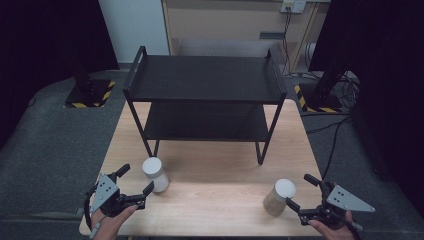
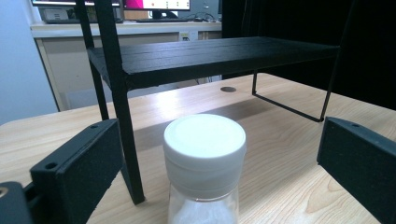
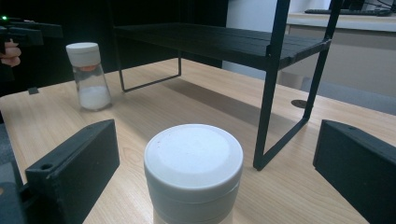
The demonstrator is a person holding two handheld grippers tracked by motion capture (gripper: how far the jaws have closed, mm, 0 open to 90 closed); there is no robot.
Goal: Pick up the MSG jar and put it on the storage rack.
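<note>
A: So, where do the two jars sit on the worktop?

B: Seen from the high view, the clear jar with the white cap stands at about eight o'clock of the worktop, just in front of the black rack and near its left front leg. The tan jar, also white-capped, stands at about four o'clock, well apart from the first.

A: And the claws?

B: The left claw is released, jaws spread wide on either side of the clear jar without pressing it (its own view shows bare gaps on both sides of the cap). The right claw is released too, its jaws flanking the tan jar, no contact visible.

A: Anything in the jars?

B: White powder in the bottom of the clear one. From the right gripper view it stands upright at ten o'clock, with the other hand beside it.

A: The rack?

B: Two shelves, standing at twelve o'clock on the worktop.
</note>
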